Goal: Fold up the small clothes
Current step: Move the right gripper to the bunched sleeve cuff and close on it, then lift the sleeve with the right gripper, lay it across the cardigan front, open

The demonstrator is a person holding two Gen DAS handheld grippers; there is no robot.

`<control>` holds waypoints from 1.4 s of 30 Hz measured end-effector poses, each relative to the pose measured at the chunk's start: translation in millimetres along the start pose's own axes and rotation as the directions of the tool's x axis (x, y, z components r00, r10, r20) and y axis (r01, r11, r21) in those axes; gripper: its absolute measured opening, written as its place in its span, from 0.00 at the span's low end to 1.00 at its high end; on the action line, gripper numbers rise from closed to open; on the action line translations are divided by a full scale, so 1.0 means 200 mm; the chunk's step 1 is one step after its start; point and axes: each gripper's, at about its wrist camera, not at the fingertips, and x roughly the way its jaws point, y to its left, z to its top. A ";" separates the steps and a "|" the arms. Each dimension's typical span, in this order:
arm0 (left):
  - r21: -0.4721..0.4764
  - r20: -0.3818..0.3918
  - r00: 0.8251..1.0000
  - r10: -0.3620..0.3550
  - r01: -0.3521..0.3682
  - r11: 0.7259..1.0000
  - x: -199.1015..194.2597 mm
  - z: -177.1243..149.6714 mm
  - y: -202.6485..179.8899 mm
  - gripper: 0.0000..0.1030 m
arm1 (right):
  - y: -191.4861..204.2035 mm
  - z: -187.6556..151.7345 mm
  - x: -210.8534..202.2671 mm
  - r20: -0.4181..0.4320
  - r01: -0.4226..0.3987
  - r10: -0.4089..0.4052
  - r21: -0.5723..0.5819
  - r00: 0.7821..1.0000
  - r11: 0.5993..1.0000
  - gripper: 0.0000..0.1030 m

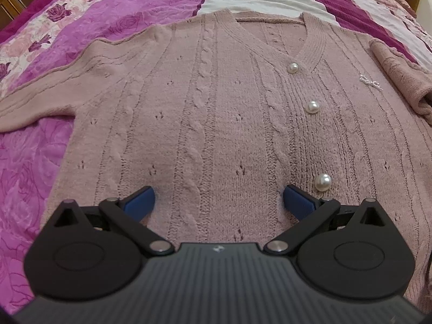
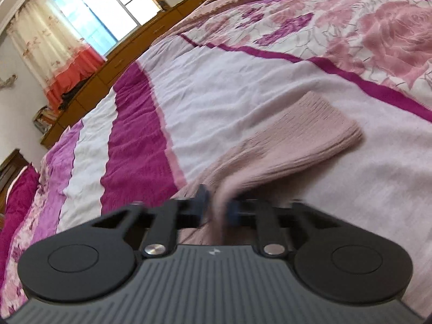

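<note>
A dusty-pink cable-knit cardigan (image 1: 221, 102) with pearl buttons (image 1: 312, 106) lies flat, front up, on the bed. My left gripper (image 1: 218, 197) is open, its blue pads low over the cardigan's lower front, holding nothing. One sleeve stretches out to the left (image 1: 54, 86); the other sleeve lies folded in at the right edge (image 1: 397, 78). In the right wrist view my right gripper (image 2: 217, 209) is shut on the pink sleeve (image 2: 283, 145), pinching a fold of it; its ribbed cuff (image 2: 321, 124) rests on the bedspread. The view is motion-blurred.
The bed is covered by a magenta, white and pink floral bedspread (image 1: 48, 167). A wooden headboard with drawers (image 2: 129, 43) runs along the far side under a curtained window (image 2: 89, 13).
</note>
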 end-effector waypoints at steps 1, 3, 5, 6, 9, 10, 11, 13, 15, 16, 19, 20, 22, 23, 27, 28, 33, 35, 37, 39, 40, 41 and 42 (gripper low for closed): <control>0.000 0.000 1.000 0.000 0.000 1.000 0.00 0.00 0.00 1.00 | -0.01 0.02 -0.01 0.013 -0.018 0.018 0.008 1.000 1.000 0.07; 0.001 0.003 1.000 0.001 -0.001 1.000 0.00 0.00 0.00 1.00 | -0.01 0.05 -0.07 0.052 -0.044 0.044 -0.006 0.998 0.999 0.06; 0.001 0.005 1.000 0.002 -0.002 1.000 0.00 0.00 0.00 1.00 | 0.01 0.08 -0.14 0.097 -0.051 0.055 -0.045 0.994 0.998 0.06; 0.001 0.005 1.000 0.002 -0.002 1.000 0.00 0.00 0.00 1.00 | 0.02 0.10 -0.18 0.119 -0.049 0.057 -0.064 0.991 0.997 0.06; 0.000 0.007 1.000 -0.003 0.003 1.000 -0.01 0.00 0.00 1.00 | 0.05 0.17 -0.30 0.190 -0.053 0.069 -0.086 0.979 0.995 0.06; -0.001 0.008 1.000 -0.007 0.007 1.000 -0.01 0.00 0.01 1.00 | 0.06 0.20 -0.35 0.210 -0.055 0.072 -0.087 0.975 0.995 0.06; -0.005 0.009 1.000 -0.011 0.011 1.000 -0.02 0.00 0.01 1.00 | 0.06 0.22 -0.39 0.229 -0.063 0.081 -0.087 0.970 0.994 0.06; -0.010 0.010 1.000 -0.019 0.019 1.000 -0.02 0.00 0.02 1.00 | 0.07 0.27 -0.48 0.257 -0.077 0.099 -0.095 0.961 0.993 0.06; -0.016 0.013 1.000 -0.026 0.026 1.000 -0.03 0.00 0.03 1.00 | 0.09 0.30 -0.57 0.281 -0.085 0.113 -0.112 0.953 0.990 0.05; -0.019 0.014 0.999 -0.029 0.030 0.999 -0.04 0.00 0.03 1.00 | 0.10 0.31 -0.60 0.291 -0.088 0.119 -0.120 0.949 0.989 0.05; -0.025 0.018 0.999 -0.038 0.039 0.999 -0.05 0.00 0.05 1.00 | 0.14 0.33 -0.69 0.312 -0.102 0.142 -0.139 0.939 0.985 0.05; -0.027 0.020 0.999 -0.041 0.041 0.999 -0.06 0.00 0.05 1.00 | 0.16 0.32 -0.71 0.313 -0.112 0.151 -0.142 0.938 0.984 0.05; -0.030 0.024 0.999 -0.043 0.044 0.999 -0.07 0.00 0.07 1.00 | 0.20 0.31 -0.74 0.312 -0.125 0.168 -0.154 0.935 0.980 0.05; -0.031 0.028 0.999 -0.045 0.045 0.998 -0.08 0.00 0.07 1.00 | 0.22 0.30 -0.75 0.310 -0.132 0.176 -0.159 0.934 0.979 0.05; -0.037 0.050 0.998 -0.043 0.045 0.998 -0.12 0.02 0.11 1.00 | 0.32 0.23 -0.78 0.287 -0.183 0.227 -0.172 0.931 0.968 0.05; -0.039 0.058 0.998 -0.040 0.043 0.998 -0.14 0.02 0.13 1.00 | 0.35 0.21 -0.78 0.279 -0.194 0.238 -0.176 0.931 0.965 0.05; -0.055 0.092 0.996 -0.021 0.026 0.998 -0.18 0.05 0.19 1.00 | 0.55 0.09 -0.77 0.233 -0.247 0.294 -0.211 0.927 0.946 0.05; -0.062 0.097 0.995 -0.012 0.018 0.998 -0.19 0.05 0.22 1.00 | 0.65 0.03 -0.77 0.216 -0.271 0.319 -0.225 0.923 0.936 0.05; -0.072 0.102 0.995 -0.004 0.012 0.997 -0.20 0.05 0.25 1.00 | 0.75 -0.02 -0.76 0.202 -0.291 0.340 -0.240 0.918 0.926 0.05; -0.085 0.107 0.994 0.001 0.008 0.996 -0.20 0.05 0.29 1.00 | 0.85 -0.09 -0.76 0.190 -0.302 0.354 -0.258 0.916 0.918 0.05; -0.091 0.108 0.994 0.004 0.006 0.996 -0.20 0.05 0.31 1.00 | 0.90 -0.13 -0.74 0.181 -0.308 0.359 -0.261 0.915 0.915 0.05; -0.099 0.109 0.994 0.008 0.003 0.995 -0.20 0.05 0.33 1.00 | 0.94 -0.16 -0.73 0.171 -0.314 0.363 -0.261 0.916 0.913 0.05; -0.107 0.112 0.994 0.016 -0.004 0.994 -0.21 0.05 0.34 1.00 | 1.00 -0.20 -0.71 0.157 -0.321 0.368 -0.262 0.916 0.910 0.05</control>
